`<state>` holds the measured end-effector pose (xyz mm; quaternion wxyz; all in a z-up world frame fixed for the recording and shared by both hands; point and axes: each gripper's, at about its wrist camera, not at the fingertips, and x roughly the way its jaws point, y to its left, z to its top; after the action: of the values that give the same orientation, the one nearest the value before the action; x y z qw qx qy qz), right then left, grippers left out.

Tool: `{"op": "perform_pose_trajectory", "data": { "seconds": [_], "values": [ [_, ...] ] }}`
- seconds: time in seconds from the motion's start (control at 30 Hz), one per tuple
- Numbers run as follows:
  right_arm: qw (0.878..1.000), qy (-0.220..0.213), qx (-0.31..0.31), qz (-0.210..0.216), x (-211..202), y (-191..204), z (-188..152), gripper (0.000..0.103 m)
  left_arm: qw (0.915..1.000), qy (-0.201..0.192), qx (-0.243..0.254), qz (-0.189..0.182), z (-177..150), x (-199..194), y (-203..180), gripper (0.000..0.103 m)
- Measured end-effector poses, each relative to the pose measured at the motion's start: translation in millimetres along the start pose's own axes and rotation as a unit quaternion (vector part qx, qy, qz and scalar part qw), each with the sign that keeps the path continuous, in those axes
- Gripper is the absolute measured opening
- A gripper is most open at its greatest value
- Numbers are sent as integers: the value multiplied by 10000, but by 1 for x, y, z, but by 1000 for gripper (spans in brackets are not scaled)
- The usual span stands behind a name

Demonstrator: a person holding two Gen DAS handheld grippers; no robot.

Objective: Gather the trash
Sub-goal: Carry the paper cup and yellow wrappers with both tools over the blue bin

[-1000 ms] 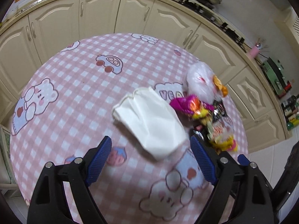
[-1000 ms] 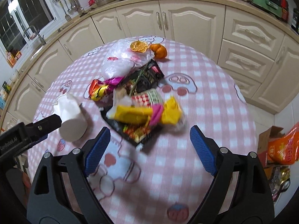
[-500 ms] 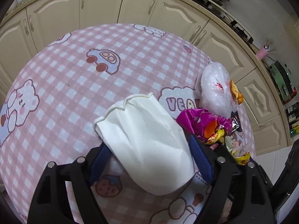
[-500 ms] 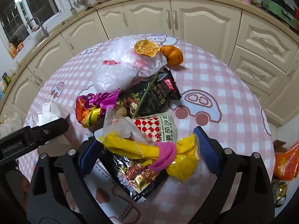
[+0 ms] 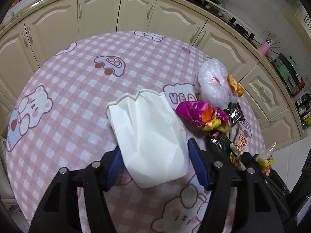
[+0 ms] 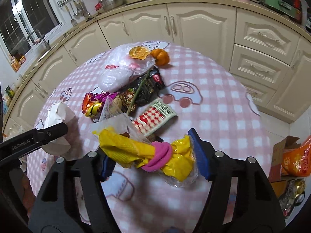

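Left gripper (image 5: 153, 165): we see its jaws closing around the white paper bag (image 5: 149, 136); the blue pads flank the bag's lower end, but the bag covers the left pad's inner face, so we cannot tell whether they press on it yet.
White paper bag: lies on the pink checked tablecloth (image 5: 77, 97), open crinkled mouth pointing away from us; its underside is hidden.
Magenta wrapper (image 5: 200, 112): just right of the bag, crumpled with orange and yellow foil.
Clear plastic bag (image 5: 213, 85): behind the wrapper; orange peel (image 5: 233, 83) peeks out beyond it, mostly hidden.
Dark snack packets (image 5: 223, 141): partly cut off by the left gripper's right finger; print unreadable.
Right gripper (image 6: 151, 159): jaws closing on the yellow wrapper (image 6: 126, 149) knotted with a pink band (image 6: 161, 155); the left pad is mostly hidden under it, contact unclear.
Red checked packet (image 6: 155, 118): beyond the yellow wrapper, blurred.
Cardboard box (image 6: 281, 149): on the floor at far right, cut off.
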<state>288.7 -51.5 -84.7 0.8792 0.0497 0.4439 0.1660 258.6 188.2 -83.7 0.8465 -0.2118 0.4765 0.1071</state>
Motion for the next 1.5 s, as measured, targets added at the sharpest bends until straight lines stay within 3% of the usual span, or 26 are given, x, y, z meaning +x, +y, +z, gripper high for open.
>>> {"op": "perform_pose_trajectory", "data": {
  "seconds": [0.4,0.8,1.13,1.5],
  "values": [
    [9995,-157,276,-72,-41,-22,-32,67,9978,-31,653,-108,-46,-38,-27,63],
    [9950,-365,879,-319,-87,-77,-72,67,9879,120,1460,-518,-96,-55,-97,64],
    [9811,-536,1725,-698,-126,-157,-114,67,9681,367,2341,-814,-145,-52,-182,64],
    [9522,-605,2791,-1087,-155,-247,-166,67,9437,698,3106,-897,-187,-26,-271,64]
  ]
}}
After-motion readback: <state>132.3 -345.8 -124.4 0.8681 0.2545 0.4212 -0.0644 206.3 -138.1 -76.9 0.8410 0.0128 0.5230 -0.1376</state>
